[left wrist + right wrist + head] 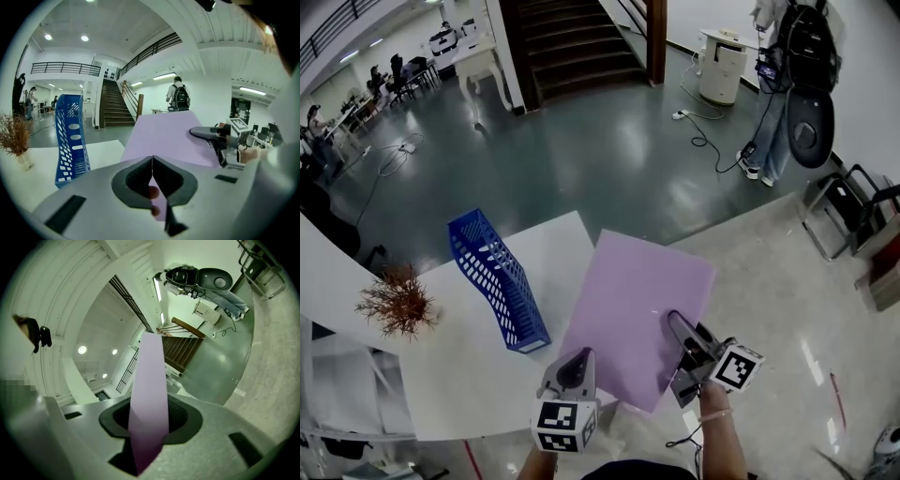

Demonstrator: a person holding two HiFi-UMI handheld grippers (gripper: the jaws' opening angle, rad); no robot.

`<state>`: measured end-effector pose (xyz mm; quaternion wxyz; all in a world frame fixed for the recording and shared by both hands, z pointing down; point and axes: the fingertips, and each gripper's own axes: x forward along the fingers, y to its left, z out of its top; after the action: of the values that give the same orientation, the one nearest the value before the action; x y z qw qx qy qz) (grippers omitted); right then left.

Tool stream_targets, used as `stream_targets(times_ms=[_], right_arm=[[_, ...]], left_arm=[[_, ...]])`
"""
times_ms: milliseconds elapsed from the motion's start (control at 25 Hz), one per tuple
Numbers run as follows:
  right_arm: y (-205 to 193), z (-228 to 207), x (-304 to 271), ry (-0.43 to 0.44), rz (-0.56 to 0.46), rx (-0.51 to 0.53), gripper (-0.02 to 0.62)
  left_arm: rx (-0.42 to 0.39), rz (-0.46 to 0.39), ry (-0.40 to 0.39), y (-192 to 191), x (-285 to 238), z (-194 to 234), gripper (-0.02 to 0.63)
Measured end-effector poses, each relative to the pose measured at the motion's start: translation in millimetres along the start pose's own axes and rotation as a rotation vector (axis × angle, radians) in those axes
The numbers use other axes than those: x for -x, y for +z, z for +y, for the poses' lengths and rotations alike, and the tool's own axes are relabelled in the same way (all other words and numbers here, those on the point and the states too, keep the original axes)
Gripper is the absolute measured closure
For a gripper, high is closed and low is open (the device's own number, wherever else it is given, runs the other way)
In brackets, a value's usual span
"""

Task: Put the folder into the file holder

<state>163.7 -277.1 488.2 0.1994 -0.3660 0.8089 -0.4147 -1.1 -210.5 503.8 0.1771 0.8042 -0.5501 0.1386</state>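
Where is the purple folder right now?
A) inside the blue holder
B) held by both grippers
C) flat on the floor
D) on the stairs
B: the left gripper and the right gripper each clamp an edge of the purple folder, which is outside the blue holder.

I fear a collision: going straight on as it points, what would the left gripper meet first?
The left gripper would likely meet only the purple folder it holds. The blue file holder stands left of that line, the right gripper right of it; depth is unclear.
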Motion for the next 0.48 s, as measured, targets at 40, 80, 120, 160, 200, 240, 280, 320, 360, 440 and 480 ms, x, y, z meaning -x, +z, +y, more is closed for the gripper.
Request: stream_targets(times_ms=[40,80,120,160,200,240,280,320,360,440,480], right_arm=[[2,5,0,0.005,-0.008,0.008,0.462],[4,11,-1,0.009,-0.016,0.018,0.462],[5,16,-1,0.012,-0.022,0.030,0.462],[6,21,-1,0.012,-0.029,0.040,0.463],[7,26,-1,0.013,-0.037,0.044,0.463],[8,31,-1,0.013,-0.045,0.046,0.463],[9,35,-2,0.013,-0.051,0.053,0.463],[9,40,-3,0.012,-0.055,0.064,0.465],[9,44,-4,0.013,-0.059,0.076,0.465],[8,52,-6,0.014,-0.066,0.096,0.465],[8,56,-6,0.014,-0.070,0.107,0.465]], left_arm=[[-0.001,-0.001,-0.001,0,2,1,0.601],[-0.002,-0.002,-0.003,1,5,3,0.601],[-0.004,-0.004,-0.006,1,7,5,0.600],[-0.005,-0.005,-0.008,1,10,6,0.600],[-0.007,-0.007,-0.011,2,12,8,0.600],[-0.008,-0.009,-0.013,3,15,9,0.601],[-0.008,-0.011,-0.016,4,17,11,0.601],[-0.009,-0.013,-0.018,4,19,13,0.600],[-0.010,-0.015,-0.021,5,22,16,0.600],[-0.009,-0.022,-0.027,6,26,22,0.600],[-0.008,-0.025,-0.030,7,28,24,0.601]])
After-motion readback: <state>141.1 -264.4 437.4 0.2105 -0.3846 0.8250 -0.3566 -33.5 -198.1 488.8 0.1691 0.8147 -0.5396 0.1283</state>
